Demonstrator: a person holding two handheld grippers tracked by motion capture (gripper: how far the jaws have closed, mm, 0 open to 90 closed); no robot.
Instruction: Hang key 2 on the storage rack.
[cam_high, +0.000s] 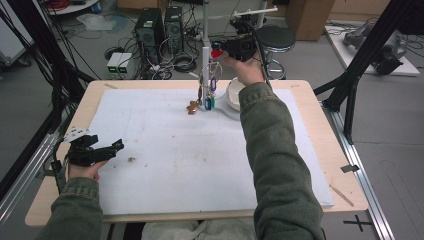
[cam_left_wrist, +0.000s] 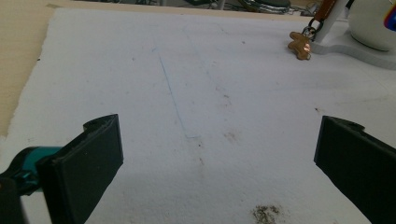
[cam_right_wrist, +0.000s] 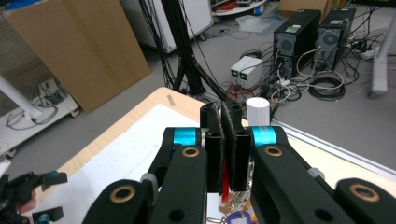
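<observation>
pinching a red tag (cam_right_wrist: 225, 184), right tool (cam_right_wrist: 226, 140) nears far edge (left tool (cam_left_wrist: 219, 163) agape).

Both forearms wear olive-green sleeves (cam_high: 280, 165) with ribbed cuffs. The left gripper (cam_high: 118, 146) is black, with a pale grey plate beside its body. The right gripper (cam_right_wrist: 227, 140) is black too: flat rectangular jaws, teal bands beside them, brass-ringed pivots below, a black cable trailing.

An overhead camera looks forward and down across the whole worktop (cam_high: 320, 165). The left gripper's camera skims low over the white mat (cam_left_wrist: 196, 93) toward the gingerbread charm (cam_left_wrist: 300, 44); the right gripper's camera, held high near the white post (cam_right_wrist: 258, 110), looks back over the worktop's far corner to the floor.
</observation>
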